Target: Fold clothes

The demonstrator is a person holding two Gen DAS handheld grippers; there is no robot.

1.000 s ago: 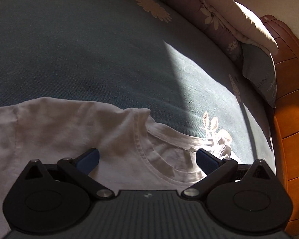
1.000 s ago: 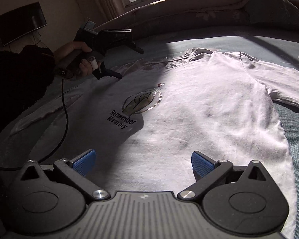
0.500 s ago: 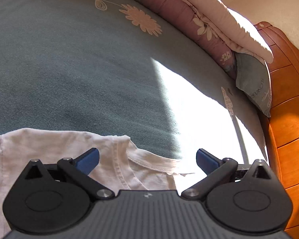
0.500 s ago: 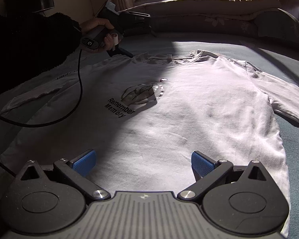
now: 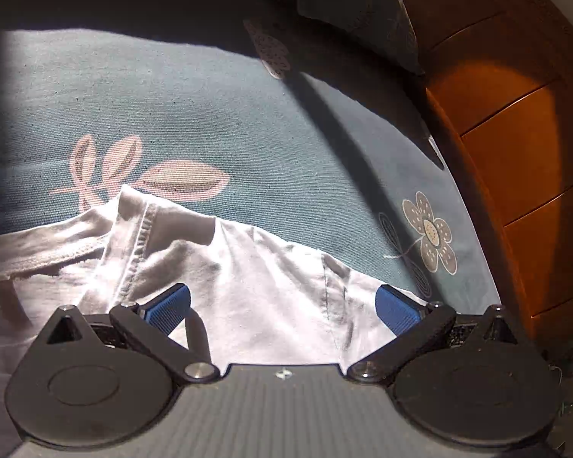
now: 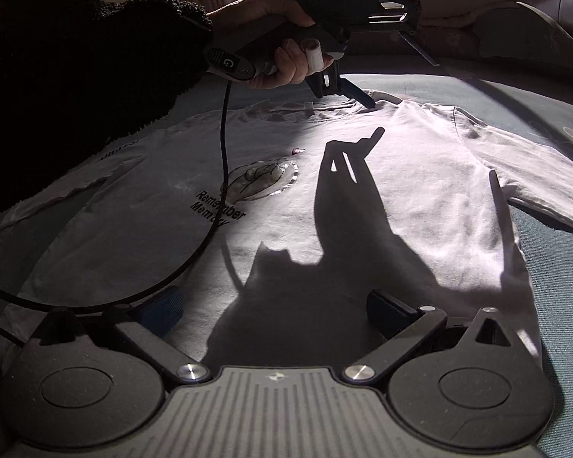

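A white T-shirt (image 6: 324,198) lies face up and spread flat on a teal bedspread (image 5: 248,122), its print and the words "Remember Memory" showing in the right wrist view. The left gripper (image 5: 282,305) has shifted since half a second ago: then it looked across open bedspread with only the collar edge at the bottom of its view, and now it sits low over the shirt's shoulder, with the collar (image 5: 57,252) to its left and the shoulder and sleeve seam between its blue pads (image 5: 168,303). Its jaws stand wide apart with nothing between them but the flat cloth below; they grip nothing. From the right wrist view the same gripper has come much nearer and larger, held in the person's left hand (image 6: 282,61), its lower finger tip touching or just above the collar, which of the two I cannot tell. It now throws a long dark shadow (image 6: 343,229) down the middle of the shirt, which was sunlit before. The right gripper (image 6: 271,311) keeps its place over the bottom hem, jaws as wide apart as before and holding nothing; its pads are now in that shadow. A black cable (image 6: 217,175) hangs from the left gripper across the print. A wooden headboard (image 5: 515,152) and a pillow (image 5: 355,4) fill the upper right of the left wrist view.
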